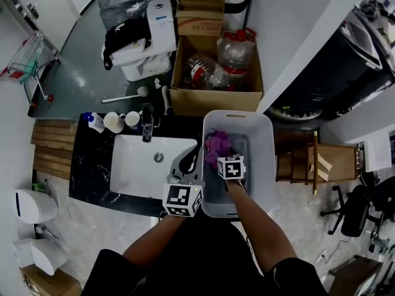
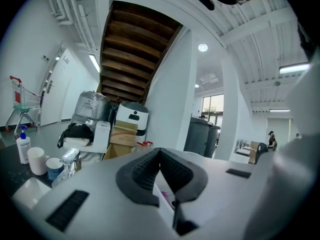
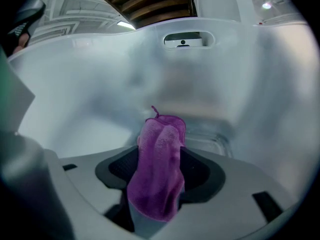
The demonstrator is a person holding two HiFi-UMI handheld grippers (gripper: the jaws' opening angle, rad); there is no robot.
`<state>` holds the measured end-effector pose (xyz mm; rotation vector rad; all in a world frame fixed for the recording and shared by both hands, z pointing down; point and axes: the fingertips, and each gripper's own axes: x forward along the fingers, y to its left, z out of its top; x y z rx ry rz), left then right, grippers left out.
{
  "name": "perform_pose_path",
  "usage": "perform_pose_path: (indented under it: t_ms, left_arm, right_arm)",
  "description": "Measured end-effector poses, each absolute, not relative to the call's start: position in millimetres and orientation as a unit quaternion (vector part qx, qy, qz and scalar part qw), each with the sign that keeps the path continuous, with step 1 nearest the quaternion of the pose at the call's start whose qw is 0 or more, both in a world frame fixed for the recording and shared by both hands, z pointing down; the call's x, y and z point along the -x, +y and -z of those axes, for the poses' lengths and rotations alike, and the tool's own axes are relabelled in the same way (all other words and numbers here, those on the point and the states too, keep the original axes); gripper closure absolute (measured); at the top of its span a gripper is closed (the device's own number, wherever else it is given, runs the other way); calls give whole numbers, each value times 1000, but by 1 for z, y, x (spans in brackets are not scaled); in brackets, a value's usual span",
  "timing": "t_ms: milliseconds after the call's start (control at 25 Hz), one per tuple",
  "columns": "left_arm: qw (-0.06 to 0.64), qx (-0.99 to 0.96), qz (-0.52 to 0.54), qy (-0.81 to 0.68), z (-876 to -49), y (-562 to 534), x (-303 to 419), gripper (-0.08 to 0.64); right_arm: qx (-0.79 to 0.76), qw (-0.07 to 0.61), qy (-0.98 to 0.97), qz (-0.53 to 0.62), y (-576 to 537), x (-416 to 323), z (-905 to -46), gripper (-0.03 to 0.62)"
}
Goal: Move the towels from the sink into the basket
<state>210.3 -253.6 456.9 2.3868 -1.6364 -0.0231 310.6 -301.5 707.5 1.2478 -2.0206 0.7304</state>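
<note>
Clinging between the right gripper's (image 3: 160, 151) parted jaws, the purple towel (image 3: 157, 184) may lift out of the basket (image 3: 90, 84); the left gripper's (image 2: 160, 155) jaws rest together.

L gripper (image 2: 159, 151) level, jaws together, R gripper (image 3: 161, 156) angled down, jaws apart

washroom-storage corner: sink (image 1: 137, 165), black counter (image 1: 86, 165), cardboard box (image 1: 216, 101), shopping trolley (image 1: 24, 57), wooden staircase (image 2: 131, 49) overhead
</note>
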Motion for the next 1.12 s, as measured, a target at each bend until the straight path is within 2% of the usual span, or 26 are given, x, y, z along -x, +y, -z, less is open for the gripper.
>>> perform_pose_path:
  t_ms: [120, 600, 840, 960, 1120]
  left_arm:
    - [124, -819, 7, -561, -457, -254, -210, 551]
    - [122, -816, -5, -565, -459, -256, -206, 551]
    - [119, -821, -7, -558, -459, -252, -211, 551]
    - [119, -823, -6, -556, -459, -251, -211, 551]
    - [118, -823, -8, -555, -461, -249, -209, 551]
  right_arm:
    - [-486, 317, -767, -273, -304, -314, -700, 314]
    - [-509, 272, -786, -220, -313, -304, -648, 317]
    - [-526, 256, -785, -203, -314, -312, -626, 403]
    - [-529, 223, -794, -202, -313, -314, -604, 488]
    - [-530, 183, -808, -180, -312, -317, -567, 544]
